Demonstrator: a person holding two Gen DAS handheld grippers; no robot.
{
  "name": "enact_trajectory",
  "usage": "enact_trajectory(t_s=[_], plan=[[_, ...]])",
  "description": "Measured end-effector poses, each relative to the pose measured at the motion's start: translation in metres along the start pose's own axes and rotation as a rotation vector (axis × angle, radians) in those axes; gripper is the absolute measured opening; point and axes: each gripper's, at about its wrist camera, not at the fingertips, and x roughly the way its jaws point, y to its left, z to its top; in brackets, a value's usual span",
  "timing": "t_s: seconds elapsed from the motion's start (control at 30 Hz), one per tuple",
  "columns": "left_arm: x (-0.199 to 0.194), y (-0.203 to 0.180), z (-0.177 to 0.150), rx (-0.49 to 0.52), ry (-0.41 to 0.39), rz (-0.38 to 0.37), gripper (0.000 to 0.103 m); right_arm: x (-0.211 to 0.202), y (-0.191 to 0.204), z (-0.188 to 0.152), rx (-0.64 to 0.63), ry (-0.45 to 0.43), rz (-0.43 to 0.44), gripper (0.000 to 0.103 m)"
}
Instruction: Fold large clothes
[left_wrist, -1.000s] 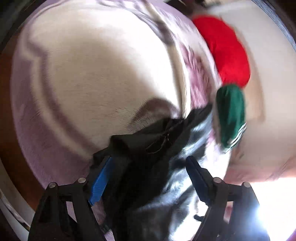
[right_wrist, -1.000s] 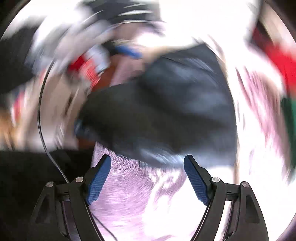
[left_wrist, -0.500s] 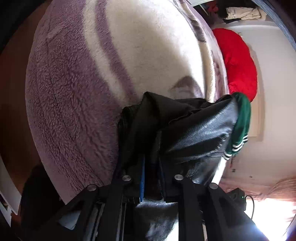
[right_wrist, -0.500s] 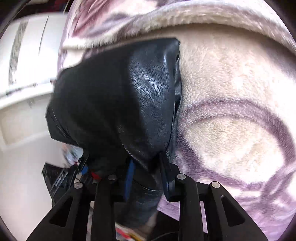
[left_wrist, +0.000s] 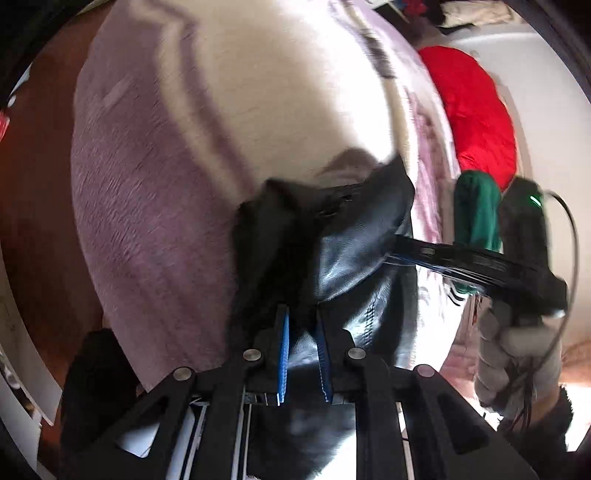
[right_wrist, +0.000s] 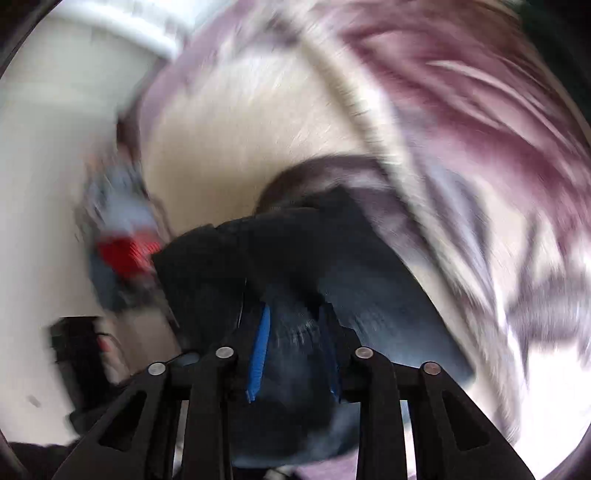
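While gripped at both ends, black leather garment (left_wrist: 354, 236) hangs just above fleece blanket (left_wrist: 155, 206) — left gripper (left_wrist: 303, 354) and right gripper (right_wrist: 293, 350) nearly closed, pinching leather. Recommended: keep edge taut, level — lower evenly.

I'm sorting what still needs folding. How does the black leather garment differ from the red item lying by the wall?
The black leather garment is shiny and smooth; the red item looks soft and matte. The black garment is pinched by both the left gripper and the right gripper over the fleece blanket; nothing holds the red item, which lies beyond the blanket's edge. Both are bunched, not folded flat.
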Motion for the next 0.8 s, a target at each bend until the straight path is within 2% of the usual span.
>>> enact_trajectory(t_s=[0.07,0.17,0.2,0.23,0.27,0.3,0.33,0.37,0.4,0.47,0.5,0.6,0.67,0.7,0.73,0.8], plan=[[0.006,0.013,-0.004,-0.038,0.008,0.007,0.015,0.034,0.011,0.01,-0.042,0.085,-0.077,0.029],[0.003,0.02,-0.005,-0.109,0.003,-0.058,0.015,0.044,0.01,0.014,-0.042,0.104,-0.077,0.029],[-0.001,0.02,-0.006,-0.125,0.003,-0.082,0.017,0.034,0.009,0.012,-0.048,0.104,-0.055,0.029],[-0.008,0.021,-0.008,-0.144,0.003,-0.118,0.021,0.019,0.004,0.014,-0.054,0.105,0.003,0.029],[-0.012,0.02,-0.009,-0.154,-0.005,-0.142,0.034,0.007,-0.006,0.025,-0.05,0.104,0.066,0.029],[-0.018,0.02,-0.012,-0.155,-0.023,-0.162,0.049,-0.013,-0.027,0.032,-0.006,0.084,0.174,0.037],[-0.022,0.02,-0.014,-0.15,-0.042,-0.176,0.058,-0.026,-0.049,0.029,0.046,0.054,0.233,0.048],[-0.024,0.021,-0.018,-0.14,-0.064,-0.186,0.071,-0.039,-0.073,0.024,0.099,0.015,0.273,0.071],[-0.023,0.022,-0.02,-0.131,-0.069,-0.185,0.072,-0.047,-0.105,0.019,0.152,-0.026,0.301,0.079],[-0.009,0.026,-0.027,-0.12,-0.03,-0.169,0.072,-0.032,-0.141,0.013,0.182,-0.01,0.303,0.079],[0.002,0.028,-0.031,-0.118,-0.001,-0.147,0.072,-0.017,-0.154,0.012,0.178,0.033,0.307,0.079],[0.024,0.029,-0.038,-0.096,0.048,-0.129,0.071,0.038,-0.168,0.002,0.128,0.19,0.47,0.079],[0.03,0.024,-0.036,-0.063,0.032,-0.115,0.07,0.066,-0.172,0.003,0.112,0.217,0.544,0.083],[0.031,0.02,-0.033,-0.046,0.021,-0.097,0.057,0.076,-0.176,0.004,0.119,0.229,0.59,0.088],[0.033,0.012,-0.029,-0.015,0.011,-0.082,0.048,0.08,-0.177,0.006,0.121,0.23,0.613,0.089],[0.037,0.0,-0.021,0.037,0.021,-0.034,0.043,0.081,-0.177,0.008,0.091,0.213,0.626,0.089]])
